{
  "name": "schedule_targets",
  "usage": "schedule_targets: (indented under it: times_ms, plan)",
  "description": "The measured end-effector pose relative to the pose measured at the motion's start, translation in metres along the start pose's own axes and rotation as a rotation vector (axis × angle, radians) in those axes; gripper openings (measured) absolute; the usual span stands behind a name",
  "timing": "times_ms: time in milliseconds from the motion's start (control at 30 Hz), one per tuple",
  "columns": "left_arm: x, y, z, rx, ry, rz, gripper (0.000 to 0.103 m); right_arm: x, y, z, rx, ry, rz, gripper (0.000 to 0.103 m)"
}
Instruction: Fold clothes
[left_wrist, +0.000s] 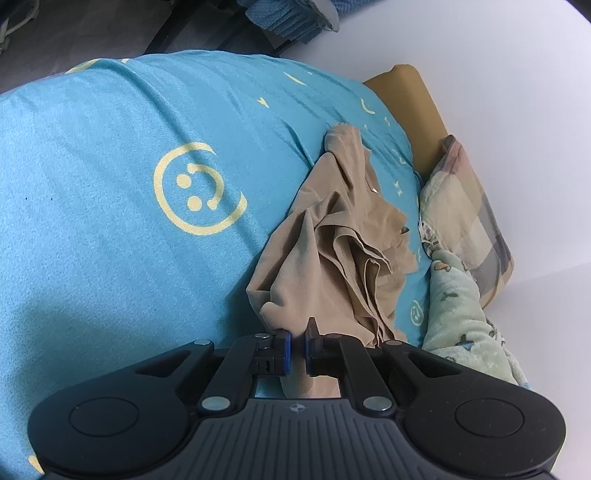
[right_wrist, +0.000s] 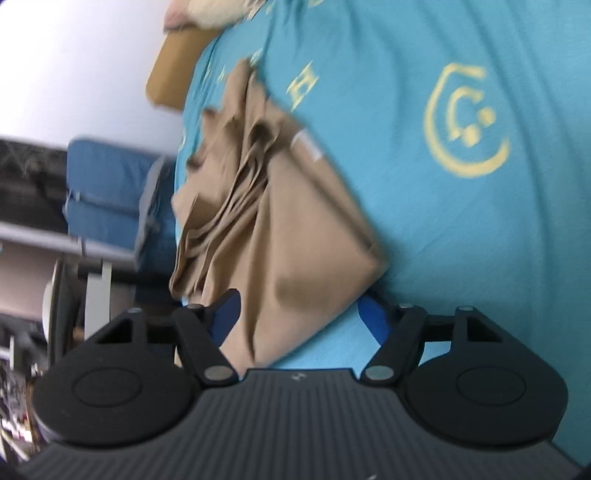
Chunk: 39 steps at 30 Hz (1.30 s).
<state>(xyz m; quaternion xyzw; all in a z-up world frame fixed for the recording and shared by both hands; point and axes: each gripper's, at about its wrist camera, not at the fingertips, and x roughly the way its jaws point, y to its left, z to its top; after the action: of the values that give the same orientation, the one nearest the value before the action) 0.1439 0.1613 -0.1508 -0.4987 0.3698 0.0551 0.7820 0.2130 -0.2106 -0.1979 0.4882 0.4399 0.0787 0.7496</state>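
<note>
Both wrist cameras look down close over the bed (left_wrist: 110, 221), from opposite ends of the tan garment (left_wrist: 332, 236) they share, the right view rolled sideways.

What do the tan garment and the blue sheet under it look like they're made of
The tan garment looks like a thin, smooth knit, perhaps cotton or a blend: matte, with soft fine folds and a limp drape. The blue sheet seems a brushed or microfiber fabric: a faint sheen, a fine grainy texture, and pale yellow printed smiley faces.

Right gripper (right_wrist: 297, 317) spread wide around tan garment (right_wrist: 280, 229), blue sheet (right_wrist: 461, 240) beneath.
</note>
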Motion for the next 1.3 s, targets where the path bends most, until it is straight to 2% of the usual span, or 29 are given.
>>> schedule_targets:
  times_ms: [67,100,233,333,433,567,800,900,1300]
  plan:
    - [0.0,0.0,-0.001,-0.001,-0.002,-0.002,0.007,-0.004,-0.004,0.004,0.015,-0.028,-0.023,0.053]
    - [0.0,-0.001,-0.001,-0.001,-0.003,-0.003,0.007,-0.005,-0.005,0.005,0.016,-0.041,-0.038,0.048]
    - [-0.001,-0.001,-0.001,-0.003,-0.004,-0.009,0.007,-0.007,-0.008,0.008,0.008,-0.066,-0.068,0.02]
    - [-0.003,-0.002,0.0,0.001,-0.01,-0.018,0.007,-0.01,-0.001,0.007,-0.036,-0.097,-0.059,0.01]
    - [-0.008,-0.005,0.0,0.014,-0.026,-0.036,0.007,-0.016,0.01,0.007,-0.093,-0.136,-0.025,0.008]
    - [-0.022,-0.019,-0.001,0.1,-0.059,-0.054,0.006,-0.028,0.026,0.004,-0.175,-0.193,0.007,0.008]
    - [-0.065,-0.041,-0.015,0.235,-0.124,-0.137,0.006,-0.064,0.045,-0.004,-0.295,-0.289,0.066,0.007]
    - [-0.087,-0.045,-0.023,0.264,-0.155,-0.181,0.006,-0.085,0.05,-0.015,-0.332,-0.332,0.09,0.007]
    - [-0.157,-0.049,-0.068,0.334,-0.218,-0.297,0.006,-0.156,0.044,-0.06,-0.341,-0.452,0.179,0.007]
